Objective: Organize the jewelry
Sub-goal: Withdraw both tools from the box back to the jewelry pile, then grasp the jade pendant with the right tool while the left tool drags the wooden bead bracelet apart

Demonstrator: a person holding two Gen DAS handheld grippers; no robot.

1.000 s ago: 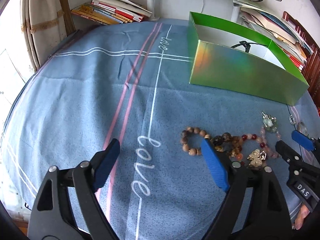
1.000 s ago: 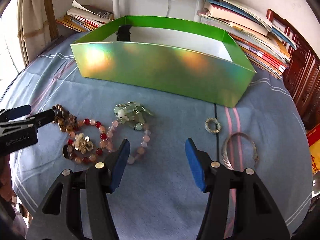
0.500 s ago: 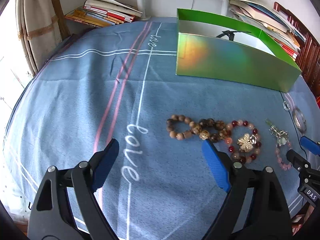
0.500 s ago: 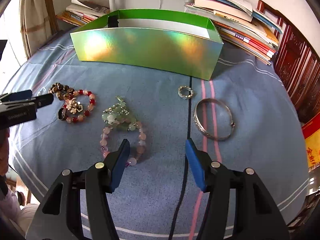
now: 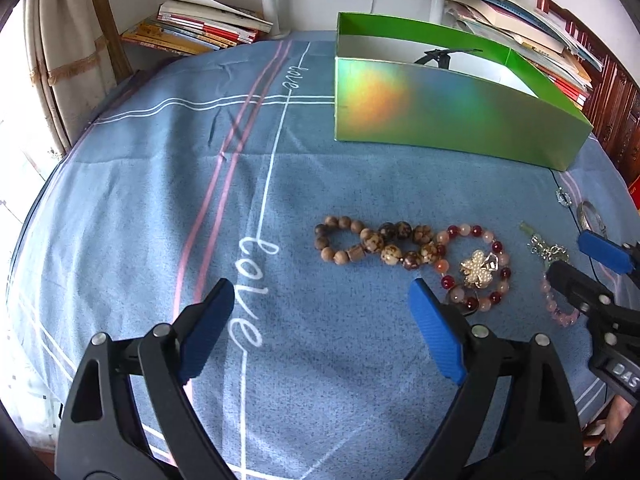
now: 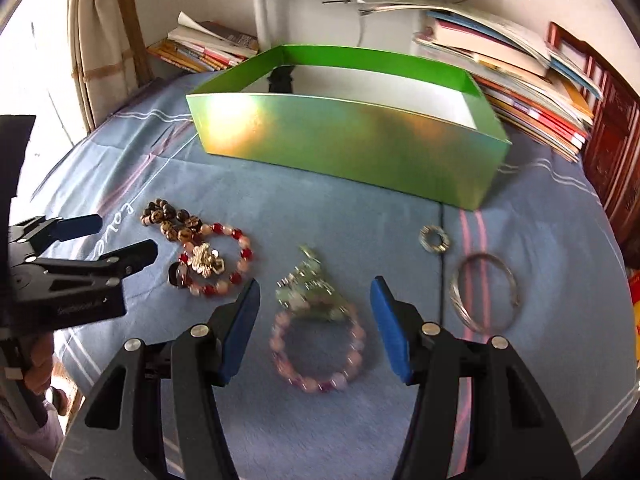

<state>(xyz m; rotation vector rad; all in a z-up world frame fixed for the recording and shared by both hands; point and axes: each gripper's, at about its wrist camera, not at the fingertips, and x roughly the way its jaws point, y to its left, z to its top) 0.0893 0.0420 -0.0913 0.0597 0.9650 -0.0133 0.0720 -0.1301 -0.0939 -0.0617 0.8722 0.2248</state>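
A blue cloth (image 5: 320, 168) with pink and white stripes and looping "love" script covers the bench, bare and wide at 9 o'clock. At 12 o'clock stands an open, glossy green iridescent box (image 6: 344, 140). The right hand-held gripper (image 6: 314, 324) hangs half-open astride a pink bead bracelet (image 6: 316, 356), pads clear of it. The left hand-held gripper (image 5: 320, 328) gapes wide, opening, nothing between; brown wooden beads (image 5: 360, 240) lie at its 1 o'clock. A thin silver bangle (image 6: 484, 292) lies at 3 o'clock.

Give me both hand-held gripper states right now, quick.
Left hand-held gripper: open, jaws opening, nothing between them.
Right hand-held gripper: open, holding nothing; pink bracelet lies on the cloth between its fingers.
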